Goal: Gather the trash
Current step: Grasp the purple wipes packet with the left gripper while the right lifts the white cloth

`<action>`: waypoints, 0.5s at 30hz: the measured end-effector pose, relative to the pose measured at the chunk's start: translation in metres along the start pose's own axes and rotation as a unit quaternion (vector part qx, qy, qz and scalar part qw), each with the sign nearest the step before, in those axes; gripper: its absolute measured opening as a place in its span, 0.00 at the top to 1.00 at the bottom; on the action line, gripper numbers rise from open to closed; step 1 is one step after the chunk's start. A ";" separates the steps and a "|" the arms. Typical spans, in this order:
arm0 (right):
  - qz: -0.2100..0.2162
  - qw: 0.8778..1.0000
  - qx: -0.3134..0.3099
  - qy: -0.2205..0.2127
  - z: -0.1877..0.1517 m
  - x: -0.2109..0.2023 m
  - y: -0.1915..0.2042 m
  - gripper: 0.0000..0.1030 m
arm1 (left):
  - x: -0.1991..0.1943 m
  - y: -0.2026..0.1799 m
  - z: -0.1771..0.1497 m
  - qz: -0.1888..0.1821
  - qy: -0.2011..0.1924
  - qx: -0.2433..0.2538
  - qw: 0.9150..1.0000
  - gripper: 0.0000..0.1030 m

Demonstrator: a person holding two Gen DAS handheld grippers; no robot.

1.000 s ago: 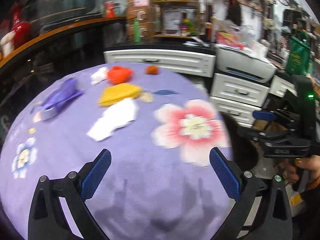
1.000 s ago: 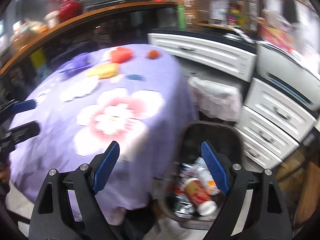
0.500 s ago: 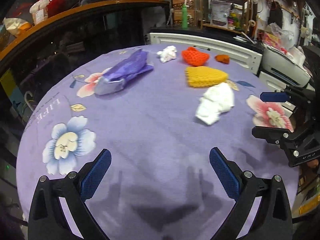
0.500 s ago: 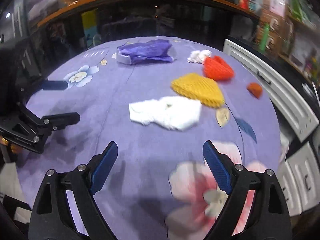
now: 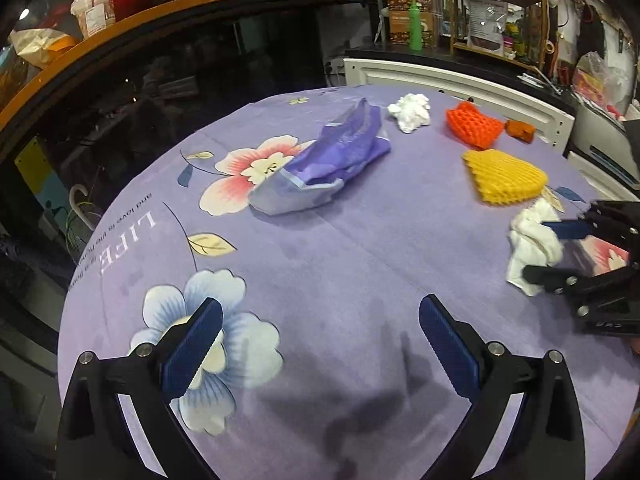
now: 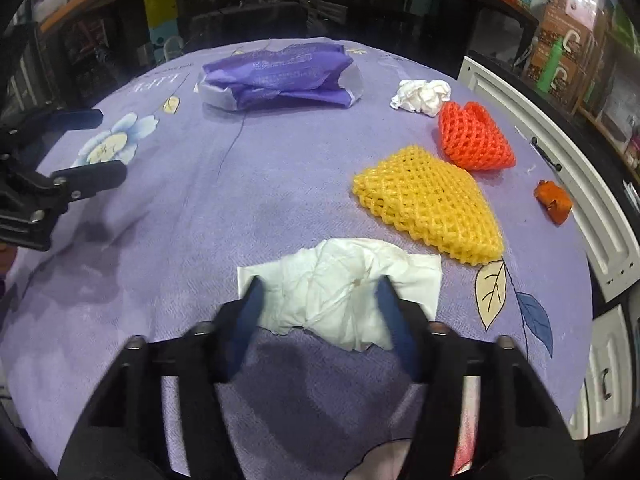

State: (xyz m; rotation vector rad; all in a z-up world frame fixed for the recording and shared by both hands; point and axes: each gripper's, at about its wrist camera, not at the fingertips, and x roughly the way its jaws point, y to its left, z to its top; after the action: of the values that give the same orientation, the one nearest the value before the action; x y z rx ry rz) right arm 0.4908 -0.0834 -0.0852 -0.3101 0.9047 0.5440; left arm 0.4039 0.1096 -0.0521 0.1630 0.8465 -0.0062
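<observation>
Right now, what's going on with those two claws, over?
Right gripper just closing around white tissue. Left gripper open, empty, above tablecloth. Nothing blocking.

Table surface and the items lying on it

The table (image 6: 280, 184) is covered by a purple cloth printed with flowers, leaves and lettering. Lying on it are a crumpled purple plastic bag (image 6: 280, 76) at the far side, a small wad of white tissue (image 6: 420, 94), an orange foam net (image 6: 472, 140), a yellow foam net (image 6: 432, 200) just beside it, a small orange scrap (image 6: 554, 200) near the edge, and a flattened white tissue (image 6: 344, 284) nearest the camera.
</observation>
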 end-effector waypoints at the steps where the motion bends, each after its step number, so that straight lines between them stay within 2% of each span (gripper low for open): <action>1: 0.002 1.000 0.006 -0.001 -0.001 -0.001 -0.002 0.66 | 0.003 0.001 0.002 0.003 0.002 -0.002 1.000 0.05; 4: 0.003 1.000 0.011 -0.007 -0.004 -0.004 -0.005 0.78 | 0.011 0.005 0.012 0.003 0.002 -0.009 1.000 0.05; 7: 0.012 1.000 0.021 -0.016 -0.008 -0.009 -0.008 0.83 | 0.017 0.002 0.023 0.014 -0.001 0.000 1.000 0.05; 12: 0.024 0.999 0.022 -0.042 -0.013 -0.033 -0.006 0.84 | 0.029 -0.004 0.045 0.032 0.005 0.017 0.999 0.05; 15: 0.032 0.998 0.022 -0.053 -0.017 -0.045 -0.004 0.84 | 0.045 -0.009 0.060 0.040 0.022 0.031 0.998 0.05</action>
State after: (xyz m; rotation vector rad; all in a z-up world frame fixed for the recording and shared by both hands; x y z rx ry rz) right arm 0.4590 -0.1087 -0.0585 -0.2119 0.8256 0.5934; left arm 0.4772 0.0948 -0.0479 0.2563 0.8837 0.0468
